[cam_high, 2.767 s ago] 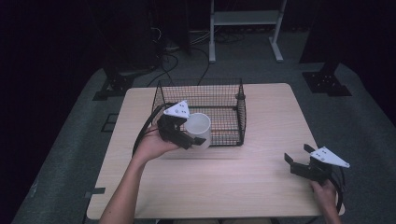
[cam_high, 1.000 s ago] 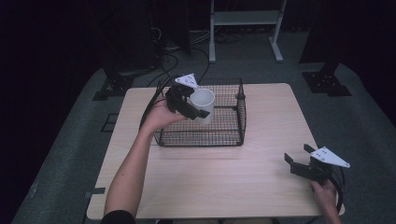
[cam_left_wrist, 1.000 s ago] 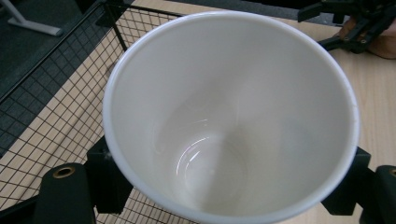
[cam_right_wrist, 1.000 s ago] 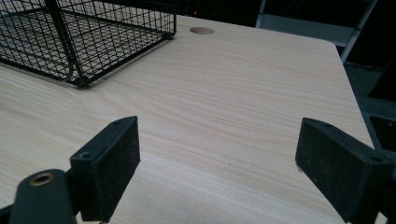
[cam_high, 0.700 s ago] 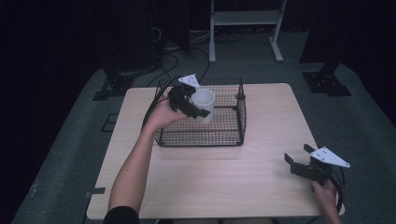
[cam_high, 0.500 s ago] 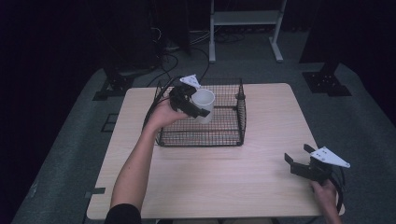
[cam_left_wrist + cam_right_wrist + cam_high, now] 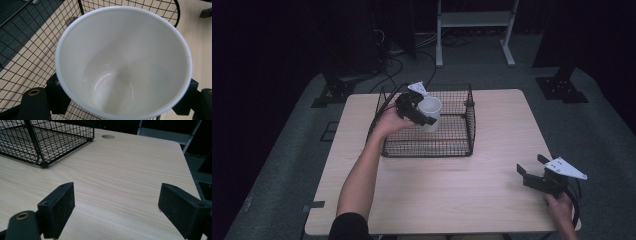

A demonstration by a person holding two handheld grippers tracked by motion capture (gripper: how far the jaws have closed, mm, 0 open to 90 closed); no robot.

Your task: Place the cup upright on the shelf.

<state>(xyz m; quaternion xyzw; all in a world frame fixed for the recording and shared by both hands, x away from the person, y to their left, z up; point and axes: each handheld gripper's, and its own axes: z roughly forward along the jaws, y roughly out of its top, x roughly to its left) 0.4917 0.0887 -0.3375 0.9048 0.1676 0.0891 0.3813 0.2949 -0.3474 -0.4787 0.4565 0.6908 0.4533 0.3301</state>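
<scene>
Two grippers in play. We have the left gripper point(image 7: 421, 111) clamped on the white cup point(image 7: 430, 113), one jaw on each side of its wall as the left gripper view shows, mouth up and empty. The cup hangs inside the wire basket point(image 7: 468, 131), toward the basket's far left corner, and we cannot tell whether its base touches the basket floor yet.

We judge the step to be setting the cup down in the basket. To do it well we should lower straight, keep the cup upright, and hold the clamp until the base sits flat on the mesh. Then part the jaws only enough to clear the cup wall, since the basket's left wall is near, and lift out vertically so the cable does not snag the rim.

The right gripper point(image 7: 538, 176) rests low over the table point(image 7: 452, 190), well to the right of the basket and nearer the person, jaws wide apart with nothing between them.

Surface: pale wood-grain table, a round hole in it beyond the basket's corner in the right gripper view. Room: dark, grey floor, cables and a white stand behind the basket
</scene>
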